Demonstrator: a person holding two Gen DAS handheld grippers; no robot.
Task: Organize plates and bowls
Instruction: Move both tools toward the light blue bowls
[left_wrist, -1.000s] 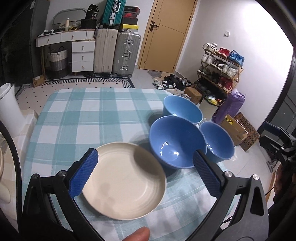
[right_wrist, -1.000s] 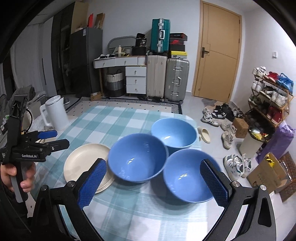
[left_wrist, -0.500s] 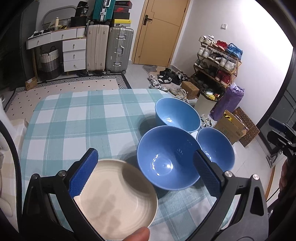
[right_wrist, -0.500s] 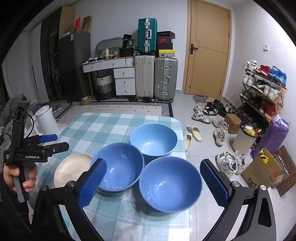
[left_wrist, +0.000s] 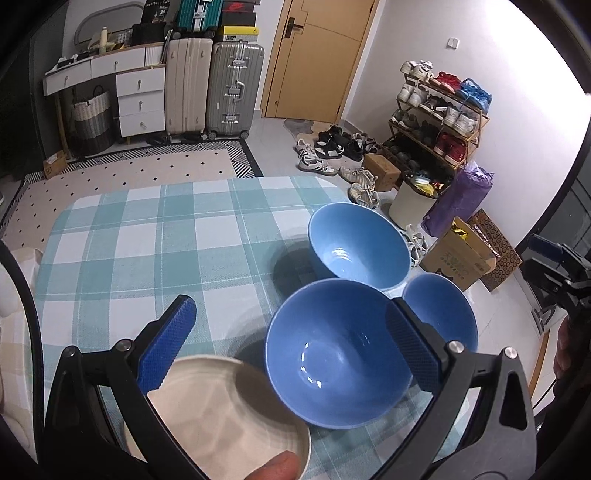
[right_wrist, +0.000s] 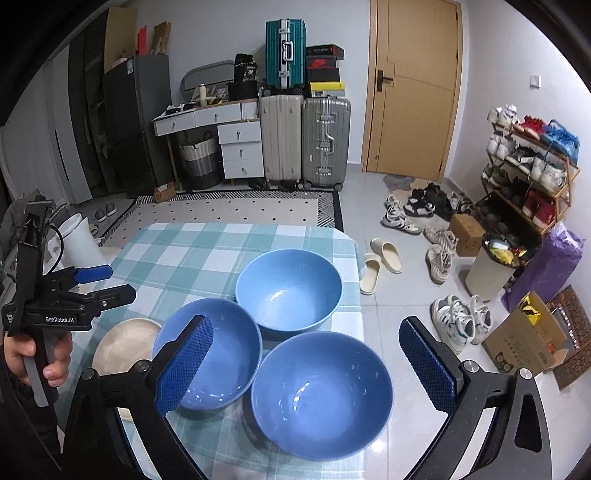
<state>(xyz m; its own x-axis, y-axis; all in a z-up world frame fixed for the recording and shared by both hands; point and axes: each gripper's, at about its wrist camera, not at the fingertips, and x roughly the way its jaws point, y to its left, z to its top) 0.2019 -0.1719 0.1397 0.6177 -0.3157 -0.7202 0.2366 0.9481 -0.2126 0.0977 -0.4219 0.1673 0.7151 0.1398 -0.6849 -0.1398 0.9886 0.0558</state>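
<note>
Bowls (right_wrist: 320, 391) crowd table's (right_wrist: 207, 254) right edge; far half bare

A lived-in home entryway
Suitcases (right_wrist: 306, 140) stand beside a wooden door (right_wrist: 413, 85), a loaded shoe rack (right_wrist: 528, 173), and a checked-cloth table (right_wrist: 207, 243)

A: My feeds are evenly lit from overhead; the bowls (right_wrist: 321, 395) carry small white glints and throw soft shadows left on the tablecloth (left_wrist: 147, 251).

B: Mine bend hard at the rims, black corners; the right wall (left_wrist: 517, 122) blows out white.
</note>
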